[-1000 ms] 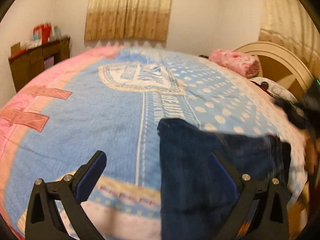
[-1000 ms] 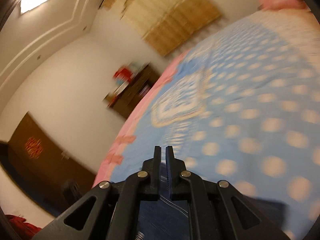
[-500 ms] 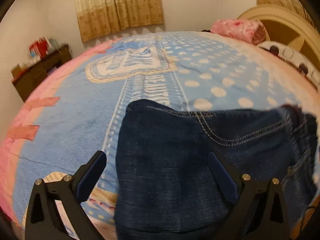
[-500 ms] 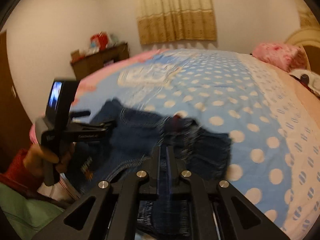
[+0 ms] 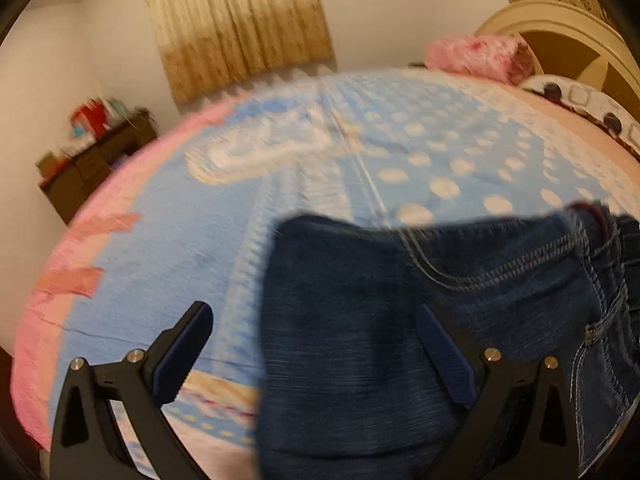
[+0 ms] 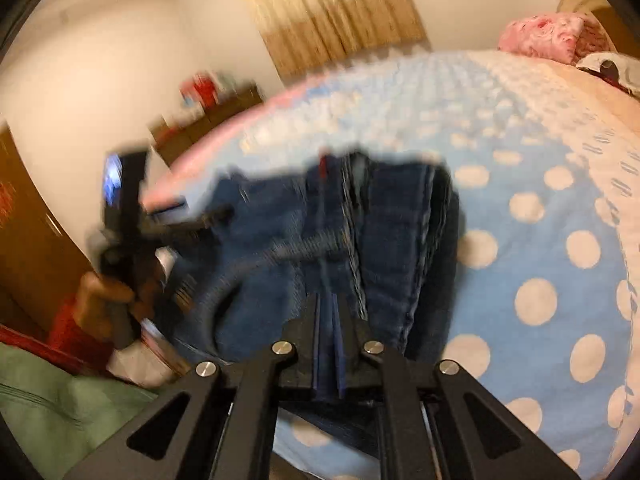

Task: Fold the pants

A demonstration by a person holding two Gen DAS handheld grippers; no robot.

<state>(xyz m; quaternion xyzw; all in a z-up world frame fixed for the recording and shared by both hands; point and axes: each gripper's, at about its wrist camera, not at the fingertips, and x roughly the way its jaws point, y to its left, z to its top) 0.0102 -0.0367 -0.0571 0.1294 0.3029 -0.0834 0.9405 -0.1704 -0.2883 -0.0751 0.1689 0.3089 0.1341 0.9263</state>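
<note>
Dark blue jeans [image 5: 400, 320] lie folded on the blue dotted blanket [image 5: 180, 260] near the bed's front edge. My left gripper [image 5: 312, 340] is open above them, its right finger over the denim and its left finger over the blanket. In the right wrist view the jeans [image 6: 384, 240] show their waistband and seams. My right gripper [image 6: 328, 312] is shut on a fold of the denim. The left gripper [image 6: 132, 216] shows there, held in a hand at the left, blurred.
A pink pillow [image 5: 476, 56] and a patterned pillow [image 5: 592, 100] lie at the cream headboard [image 5: 560, 28]. A brown cabinet [image 5: 96, 160] with red items stands left of the bed. Curtains [image 5: 236, 20] hang on the far wall.
The right gripper has swung down and laid the jeans it holds on the bed, folded over. The left gripper has stayed open and shifted a little over the denim.
</note>
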